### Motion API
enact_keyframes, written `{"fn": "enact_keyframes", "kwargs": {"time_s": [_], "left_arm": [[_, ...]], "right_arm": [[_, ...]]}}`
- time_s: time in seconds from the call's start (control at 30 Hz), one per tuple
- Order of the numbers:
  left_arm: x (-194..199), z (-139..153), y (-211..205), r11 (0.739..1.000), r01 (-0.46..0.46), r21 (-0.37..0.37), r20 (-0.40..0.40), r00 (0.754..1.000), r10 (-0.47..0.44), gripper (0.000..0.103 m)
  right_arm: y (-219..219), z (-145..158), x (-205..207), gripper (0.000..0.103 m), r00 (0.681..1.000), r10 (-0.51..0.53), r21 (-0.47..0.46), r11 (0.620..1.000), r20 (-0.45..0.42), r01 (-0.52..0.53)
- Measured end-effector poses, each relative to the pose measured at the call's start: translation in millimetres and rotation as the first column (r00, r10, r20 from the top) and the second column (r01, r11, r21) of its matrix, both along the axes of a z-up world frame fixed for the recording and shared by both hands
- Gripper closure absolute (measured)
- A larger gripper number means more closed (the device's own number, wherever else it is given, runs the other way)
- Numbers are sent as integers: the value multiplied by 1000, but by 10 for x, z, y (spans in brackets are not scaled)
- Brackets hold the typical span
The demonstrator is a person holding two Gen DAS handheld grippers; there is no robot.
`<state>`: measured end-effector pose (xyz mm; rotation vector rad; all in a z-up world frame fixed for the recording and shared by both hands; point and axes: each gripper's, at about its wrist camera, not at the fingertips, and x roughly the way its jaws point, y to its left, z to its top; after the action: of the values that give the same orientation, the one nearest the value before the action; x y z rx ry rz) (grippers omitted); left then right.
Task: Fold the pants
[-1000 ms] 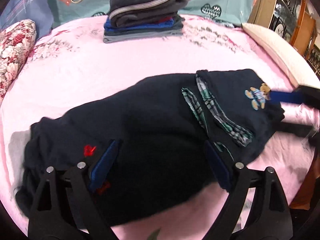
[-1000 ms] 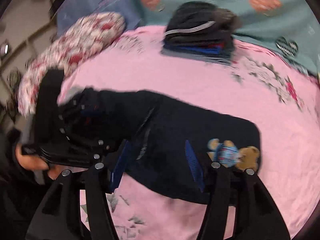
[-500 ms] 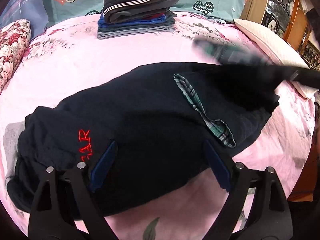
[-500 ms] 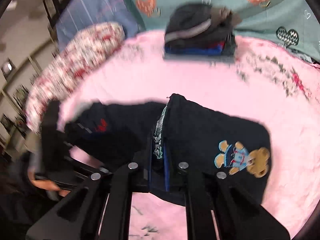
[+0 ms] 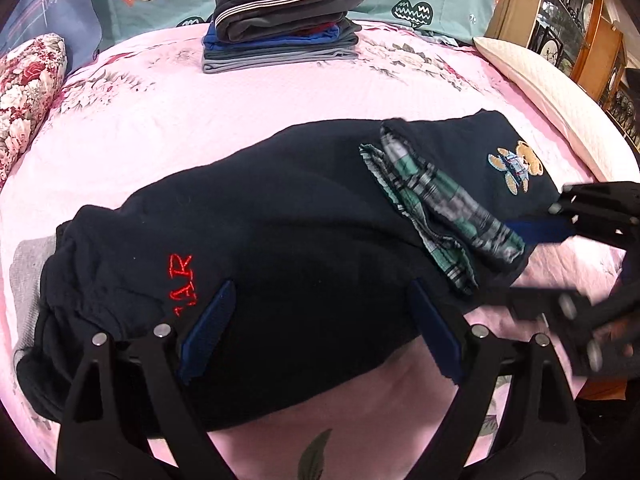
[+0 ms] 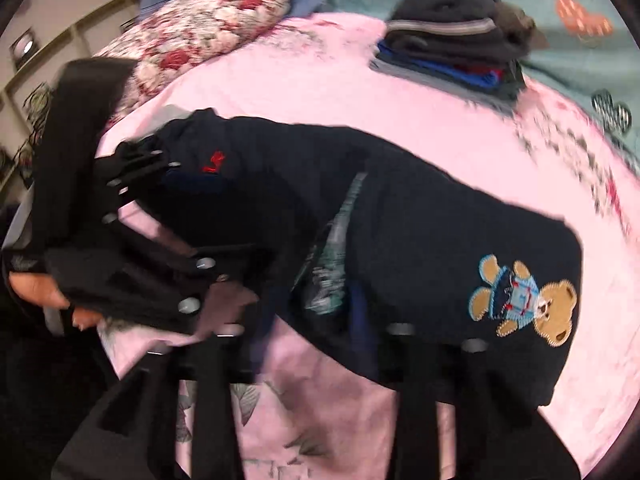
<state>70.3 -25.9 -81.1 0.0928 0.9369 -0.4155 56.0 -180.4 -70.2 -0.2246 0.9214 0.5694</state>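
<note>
Dark navy pants (image 5: 280, 220) lie across the pink bedsheet (image 5: 240, 100), with red lettering near the waist on the left, a plaid lining and a bear patch (image 5: 516, 170) on the right. My left gripper (image 5: 320, 328) is open, hovering over the pants' near edge. My right gripper (image 6: 316, 320) is open at the pants' near edge by the plaid lining (image 6: 332, 264); it is motion-blurred. The right gripper also shows in the left wrist view (image 5: 532, 260), spread beside the folded leg end. The bear patch (image 6: 524, 300) lies right of it.
A stack of folded clothes (image 5: 280, 20) sits at the far side of the bed, also in the right wrist view (image 6: 456, 52). A floral pillow (image 5: 24, 92) lies at left, a cream pillow (image 5: 552, 88) at right. Wooden furniture (image 5: 580, 32) stands beyond the bed.
The right gripper, shut on the pants' leg end half a second ago, has opened and let it go. The leg end with the bear patch now lies flat. The left gripper stayed open.
</note>
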Motion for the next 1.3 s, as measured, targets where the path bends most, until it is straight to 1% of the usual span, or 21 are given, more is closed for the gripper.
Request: {"fn": "enact_keyframes", "kwargs": {"time_s": [0.2, 0.23, 0.27, 0.3, 0.37, 0.4, 0.53, 0.63, 0.7, 0.77, 0.8, 0.83, 0.9, 0.93, 0.97, 1.07, 1.13, 1.17, 1.2, 1.23, 1.3], "left_arm": [[-15, 9, 15, 1000, -8, 0, 3, 1000, 8, 13], [-27, 8, 20, 1000, -9, 4, 4, 1000, 9, 13], [-34, 9, 28, 1000, -9, 6, 5, 1000, 9, 14], [-38, 16, 58, 1000, -15, -4, 5, 1000, 15, 13], [-54, 12, 82, 1000, -14, -2, 6, 1000, 14, 13], [-67, 16, 94, 1000, -14, -5, 8, 1000, 14, 13], [-98, 25, 119, 1000, -11, -13, 16, 1000, 11, 13], [-110, 39, 149, 1000, -16, -24, 22, 1000, 16, 14], [-123, 59, 177, 999, -24, -21, 31, 999, 24, 13], [-131, 87, 242, 999, -37, -24, 39, 999, 38, 14], [-136, 99, 281, 999, -47, -26, 41, 998, 48, 14], [-141, 110, 320, 998, -61, -20, 46, 997, 62, 13], [-147, 122, 386, 997, -77, -20, 47, 996, 77, 13], [-150, 125, 421, 996, -83, -22, 47, 995, 84, 13], [-149, 129, 437, 996, -87, -22, 46, 995, 88, 13], [-109, 213, 443, 993, -97, -60, 55, 993, 100, 14], [-29, 312, 390, 991, -93, -91, 67, 993, 99, 13], [21, 345, 351, 992, -95, -83, 80, 992, 101, 13], [98, 352, 283, 993, -103, -50, 92, 990, 107, 13], [196, 314, 212, 993, -116, -6, 88, 989, 116, 13], [355, 198, 95, 993, -114, 31, 53, 992, 112, 13]], "right_arm": [[92, -200, 36, 52, 1000, -10, -115, 993, 20, 12], [124, -229, 38, 54, 1000, -10, -132, 991, 27, 14], [131, -246, 56, 60, 999, -23, -131, 991, 30, 27], [118, -247, 85, 72, 999, -38, -119, 992, 22, 41], [-43, -170, 172, 89, 996, -86, -22, 996, -12, 85], [-133, -135, 207, 90, 994, -107, 25, 994, -28, 108], [-524, 37, 267, 91, 979, -195, 191, 960, -54, 202], [-665, 268, 297, 91, 978, -203, 313, 927, -41, 206], [-642, 419, 321, 91, 981, -194, 359, 915, -8, 184], [-492, 481, 330, 91, 985, -169, 356, 923, 26, 149], [-398, 435, 343, 91, 987, -161, 329, 933, 26, 143], [-250, 286, 399, 91, 989, -150, 262, 954, 6, 143], [-71, -93, 518, 90, 986, -148, 159, 975, -73, 158], [-22, -273, 545, 90, 985, -139, 133, 979, -102, 152], [-14, -292, 522, 89, 988, -132, 137, 980, -77, 141], [-78, -219, 506, 85, 992, -91, 178, 978, -83, 105], [-94, -218, 456, 83, 996, -58, 175, 982, -69, 69], [-104, -207, 410, 82, 998, -45, 170, 984, -52, 53], [-112, -198, 391, 81, 998, -36, 170, 984, -43, 42], [-127, -185, 386, 80, 998, -33, 181, 983, -44, 40], [-162, -179, 364, 79, 999, -29, 192, 981, -46, 37]]}}
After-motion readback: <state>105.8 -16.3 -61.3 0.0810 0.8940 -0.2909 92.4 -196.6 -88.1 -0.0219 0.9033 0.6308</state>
